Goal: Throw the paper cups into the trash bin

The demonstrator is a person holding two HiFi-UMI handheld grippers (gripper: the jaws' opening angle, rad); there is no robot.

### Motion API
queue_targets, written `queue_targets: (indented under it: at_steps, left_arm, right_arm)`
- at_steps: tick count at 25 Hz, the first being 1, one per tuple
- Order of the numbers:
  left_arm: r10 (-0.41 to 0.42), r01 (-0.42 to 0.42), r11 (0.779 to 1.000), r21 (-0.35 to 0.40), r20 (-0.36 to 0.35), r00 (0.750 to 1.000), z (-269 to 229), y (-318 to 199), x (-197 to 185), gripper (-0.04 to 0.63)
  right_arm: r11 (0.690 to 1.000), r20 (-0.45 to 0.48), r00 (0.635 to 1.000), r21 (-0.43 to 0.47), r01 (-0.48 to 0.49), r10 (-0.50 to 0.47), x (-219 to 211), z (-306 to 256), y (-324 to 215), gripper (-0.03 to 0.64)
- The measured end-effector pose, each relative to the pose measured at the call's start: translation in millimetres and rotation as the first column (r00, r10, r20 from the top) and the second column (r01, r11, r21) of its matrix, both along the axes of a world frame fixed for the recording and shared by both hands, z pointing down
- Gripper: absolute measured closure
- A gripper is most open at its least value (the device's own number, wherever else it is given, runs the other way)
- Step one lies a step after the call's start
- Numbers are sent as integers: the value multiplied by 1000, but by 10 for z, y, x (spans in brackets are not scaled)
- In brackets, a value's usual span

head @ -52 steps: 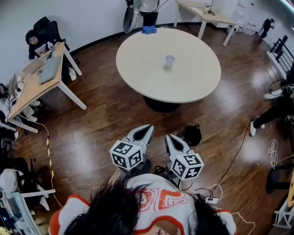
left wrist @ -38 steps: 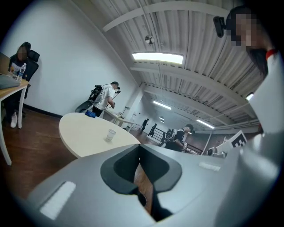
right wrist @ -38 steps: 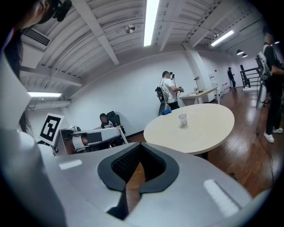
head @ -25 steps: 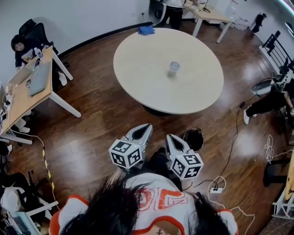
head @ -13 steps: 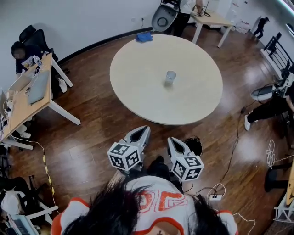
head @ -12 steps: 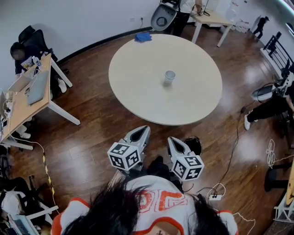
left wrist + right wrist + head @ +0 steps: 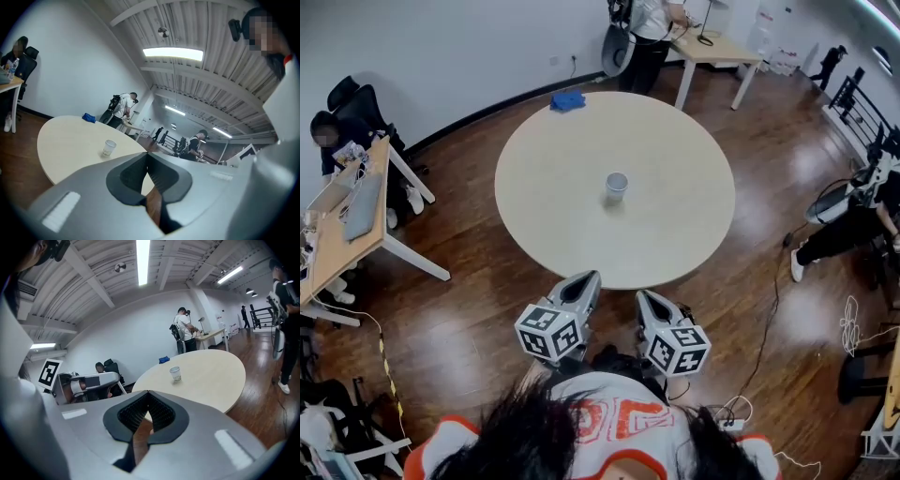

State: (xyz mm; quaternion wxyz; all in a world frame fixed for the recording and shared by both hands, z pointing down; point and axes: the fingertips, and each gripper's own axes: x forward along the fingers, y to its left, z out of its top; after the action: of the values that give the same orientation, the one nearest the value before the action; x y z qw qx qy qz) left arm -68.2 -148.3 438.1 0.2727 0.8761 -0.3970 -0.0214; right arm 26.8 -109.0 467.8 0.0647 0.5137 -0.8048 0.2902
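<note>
Head view; left gripper, right gripper both closed, empty; paper cup on table, contents indiscernible

A big round desk stands just past the fingers on a dark wood floor. Far left of the fingers is a long desk by the white wall. Long lights shine on the ribbed ceiling.

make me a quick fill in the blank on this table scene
The paper cup stands upright on a ___ table.
The cloth at the table's far edge is coloured ___.
The left gripper and the right gripper, jaws together, both hold ___.
Missing words: round; blue; nothing.
</note>
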Motion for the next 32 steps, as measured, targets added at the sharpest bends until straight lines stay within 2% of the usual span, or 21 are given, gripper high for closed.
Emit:
queue_targets:
  at_steps: [6, 11, 14, 18, 25, 32]
  left_arm:
    - [-8, 8, 1000, -3, 43, 999, 64, -157, 104, 595]
    - [-24, 23, 999, 27, 41, 999, -33, -426, 73, 595]
    - [-34, 32, 999, 38, 58, 998, -39, -612, -6, 595]
    - [-41, 39, 999, 17, 73, 996, 100, -855, -75, 595]
    - [-23, 26, 999, -34, 93, 995, 318, -1212, -169, 595]
    - [-36, 44, 997, -69, 113, 993, 586, -1501, -284, 595]
  right_arm:
    - [999, 6, 999, -7, 41, -41, 21, 42, -125, 615]
    - [997, -2, 997, -12, 71, -71, -58, 70, -275, 615]
    - [998, -2, 998, -11, 64, -64, -78, 62, -378, 615]
    - [999, -21, 999, -13, 36, -36, -33, 90, -560, 615]
    - [999, -111, 994, 28, 15, -12, 39, 46, -1029, 615]
    - [997, -282, 959, 62, 47, -28, -27, 213, -1747, 615]
